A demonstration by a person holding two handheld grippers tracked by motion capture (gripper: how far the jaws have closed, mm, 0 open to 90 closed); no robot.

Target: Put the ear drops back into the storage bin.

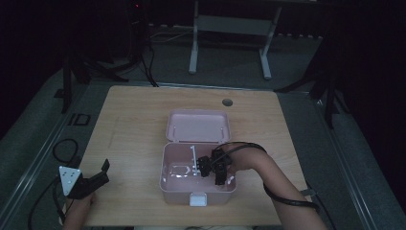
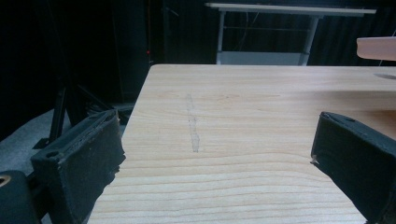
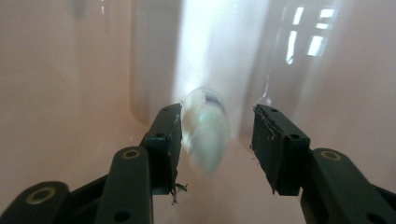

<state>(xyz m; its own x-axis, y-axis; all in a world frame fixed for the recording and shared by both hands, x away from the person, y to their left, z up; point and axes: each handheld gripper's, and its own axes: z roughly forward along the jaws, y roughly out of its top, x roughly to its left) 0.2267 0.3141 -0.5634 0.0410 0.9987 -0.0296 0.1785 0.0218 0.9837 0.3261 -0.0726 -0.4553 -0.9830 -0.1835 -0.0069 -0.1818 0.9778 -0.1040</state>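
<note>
Reaching down into the open pink box [image 1: 198, 187], the right gripper [image 1: 207, 167] hangs low over the floor of it, jaws spread and holding nothing. In the right gripper view a small clear tube [image 3: 205, 133] lies on the box floor between the jaws, touching or nearly touching one pad and well off the other. The same glossy thing seems to show in the high view as a pale patch [image 1: 180, 170] just ahead of the gripper.

The left gripper [image 1: 95, 178] rests apart on the worktop [image 1: 134, 120], released as well, with bare wood between its jaws.

The risk, as I judge it, lies in the off-centre line-up. If the jaws shut as they stand, the near pad may shove the tube sideways before the far one arrives, and a round, slick piece could roll or squirt out toward the box wall. The tube is also blurred and see-through, so its true end is hard to tell; a grip too near the tip could let it pivot and drop. Nothing steadies the box, so a hard push might slide it.
</note>
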